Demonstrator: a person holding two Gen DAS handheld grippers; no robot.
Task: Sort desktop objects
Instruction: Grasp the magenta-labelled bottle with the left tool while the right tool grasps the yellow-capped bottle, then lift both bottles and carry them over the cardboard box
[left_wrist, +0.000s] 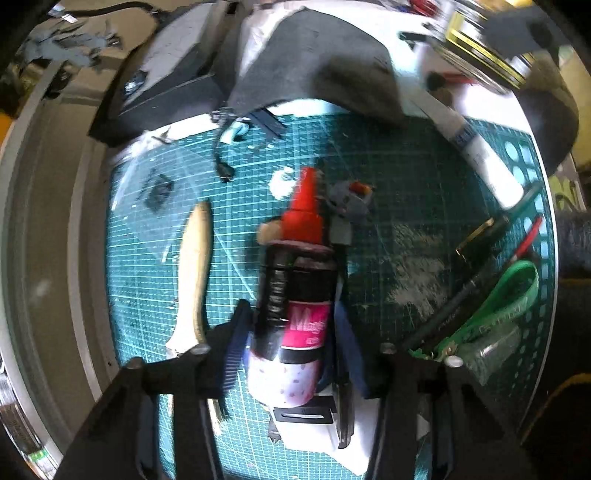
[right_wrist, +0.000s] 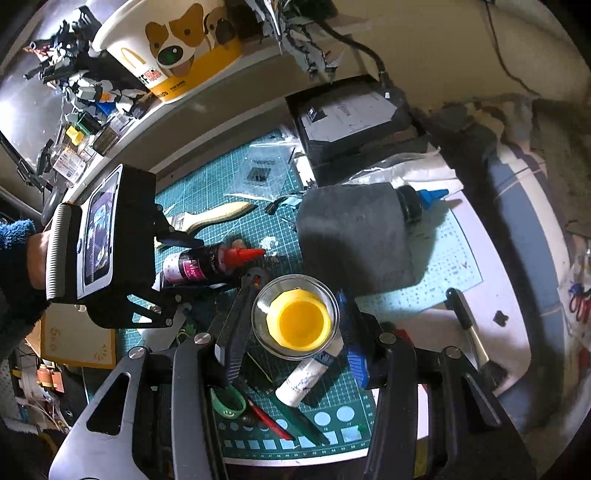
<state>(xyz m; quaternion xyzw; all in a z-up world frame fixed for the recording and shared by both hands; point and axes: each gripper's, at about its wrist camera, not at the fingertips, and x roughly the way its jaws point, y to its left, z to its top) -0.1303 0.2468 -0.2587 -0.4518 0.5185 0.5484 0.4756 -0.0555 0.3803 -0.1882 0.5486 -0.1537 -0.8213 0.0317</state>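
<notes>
My left claw (left_wrist: 291, 332) is straddling the red-capped bottle (left_wrist: 295, 280) lying on the worktop mat (left_wrist: 388, 177), aligned lengthwise; my right claw (right_wrist: 295, 321) is gripping a yellow-lidded jar (right_wrist: 297, 319) aloft.

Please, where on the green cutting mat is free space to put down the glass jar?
Free: the mat between the red-capped bottle and the white tube, and between bottle and wooden brush handle. Crowded: the corner with pens and green band.
</notes>
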